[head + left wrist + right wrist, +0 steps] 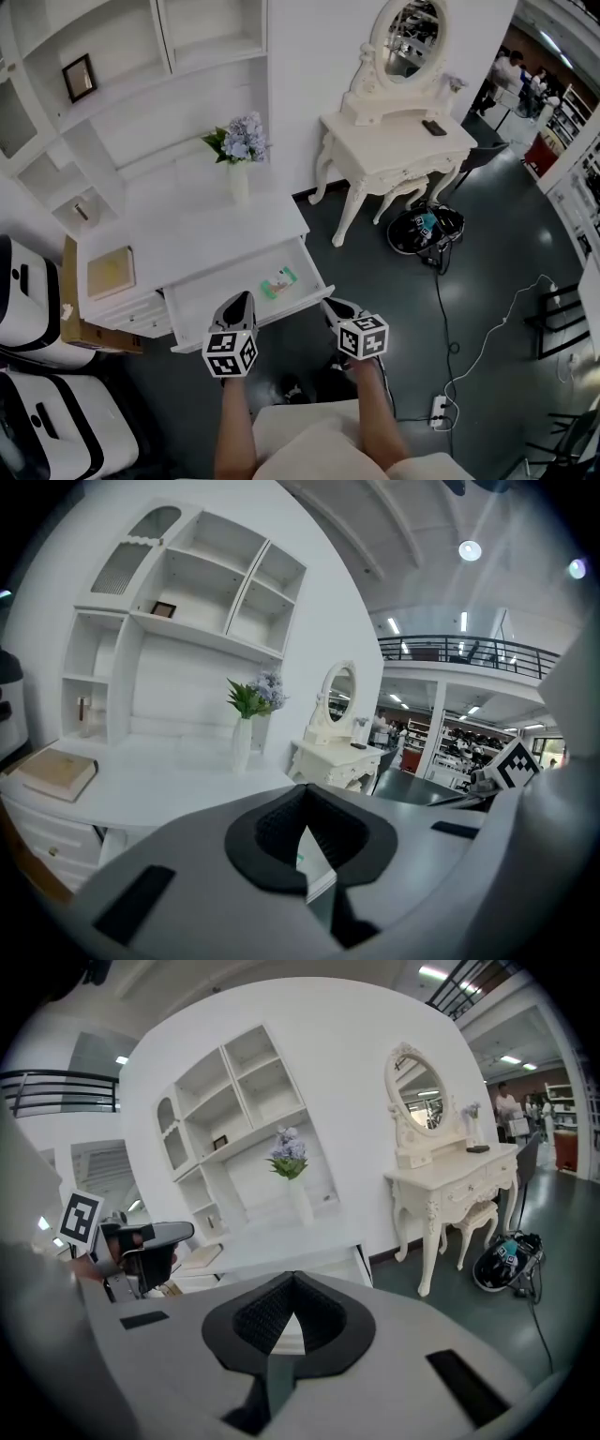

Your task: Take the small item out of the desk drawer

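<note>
- Head view alone shows the item (279, 281) clearly: a small green-and-white packet lying flat in the open drawer (202, 305) under the white surface (187, 234).
- It also shows my left gripper (241, 300) and right gripper (331, 306) over the drawer's front edge. Each has its jaws closed together and holds nothing.
- Left gripper view takes in a railed balcony (469, 649) that the head view misses. Right gripper view shows the vase (300, 1199) of flowers side-on, with my left gripper off to its left.
- The item lies between the two gripper tips and a little beyond them, touching neither.
- In both gripper views my own jaws cover most of the drawer. Only a pale sliver shows through the notch, and I can't pick out the item there.
- The item's print is too small to read.
</note>
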Demonstrator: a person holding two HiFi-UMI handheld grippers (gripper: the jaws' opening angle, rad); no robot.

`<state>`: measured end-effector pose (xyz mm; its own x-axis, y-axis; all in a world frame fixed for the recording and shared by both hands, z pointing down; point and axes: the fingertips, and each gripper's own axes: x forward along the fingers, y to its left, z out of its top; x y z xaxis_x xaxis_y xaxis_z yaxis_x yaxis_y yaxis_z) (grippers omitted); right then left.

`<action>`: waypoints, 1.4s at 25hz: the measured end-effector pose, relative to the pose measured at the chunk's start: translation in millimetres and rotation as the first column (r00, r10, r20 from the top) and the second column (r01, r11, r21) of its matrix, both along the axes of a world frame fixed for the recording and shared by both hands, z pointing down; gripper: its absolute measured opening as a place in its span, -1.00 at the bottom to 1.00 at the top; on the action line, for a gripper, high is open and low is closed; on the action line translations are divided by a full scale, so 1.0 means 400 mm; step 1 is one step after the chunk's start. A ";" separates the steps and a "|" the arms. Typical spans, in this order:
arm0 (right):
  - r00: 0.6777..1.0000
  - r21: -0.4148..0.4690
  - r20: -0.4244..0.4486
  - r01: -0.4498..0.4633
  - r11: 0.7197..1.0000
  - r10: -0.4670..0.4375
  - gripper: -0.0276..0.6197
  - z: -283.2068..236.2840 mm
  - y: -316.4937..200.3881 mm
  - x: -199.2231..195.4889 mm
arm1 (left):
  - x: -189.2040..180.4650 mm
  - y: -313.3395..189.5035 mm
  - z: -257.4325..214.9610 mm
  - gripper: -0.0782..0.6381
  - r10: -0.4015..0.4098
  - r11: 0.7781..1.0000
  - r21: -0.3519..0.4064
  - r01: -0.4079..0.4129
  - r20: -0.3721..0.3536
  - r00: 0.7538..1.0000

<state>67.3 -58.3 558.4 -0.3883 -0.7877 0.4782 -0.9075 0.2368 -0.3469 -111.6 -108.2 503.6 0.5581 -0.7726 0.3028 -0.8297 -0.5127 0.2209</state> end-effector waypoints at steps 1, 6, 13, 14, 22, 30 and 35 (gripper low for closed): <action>1.000 -0.007 -0.002 -0.005 1.000 0.005 -0.84 0.007 -0.008 0.007 | 0.005 -0.009 0.007 -0.73 0.005 1.000 -0.002 -0.005 -0.007 1.000; 1.000 -0.025 -0.018 0.002 1.000 -0.002 -0.84 0.029 -0.059 0.023 | 0.025 -0.064 0.031 -0.73 0.012 1.000 -0.017 -0.012 -0.019 1.000; 0.998 -0.018 0.015 0.059 0.998 -0.059 -0.84 0.038 -0.232 -0.012 | 0.026 -0.189 0.043 -0.73 0.005 1.000 -0.021 -0.005 0.032 0.999; 0.998 -0.017 0.022 0.066 0.998 -0.066 -0.84 0.038 -0.259 -0.018 | 0.029 -0.210 0.044 -0.73 0.011 1.000 -0.022 -0.010 0.045 0.999; 0.990 -0.050 0.001 0.142 0.989 -0.142 -0.84 0.066 -0.398 -0.018 | 0.093 -0.347 0.108 -0.73 0.104 0.994 -0.057 -0.097 0.130 0.986; 0.988 -0.119 -0.028 0.150 0.982 -0.155 -0.84 0.150 -0.405 0.068 | 0.184 -0.352 0.271 -0.73 0.270 0.960 -0.138 -0.244 0.222 0.937; 0.983 -0.140 -0.031 0.174 0.975 -0.180 -0.84 0.180 -0.391 0.081 | 0.221 -0.366 0.344 -0.73 0.344 0.937 -0.168 -0.306 0.283 0.896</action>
<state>99.6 -214.8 630.4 -0.4924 -0.6345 0.5957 -0.8703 0.3480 -0.3486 -23.3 -254.6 641.0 0.6389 -0.5126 0.5737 -0.6571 -0.7514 0.0603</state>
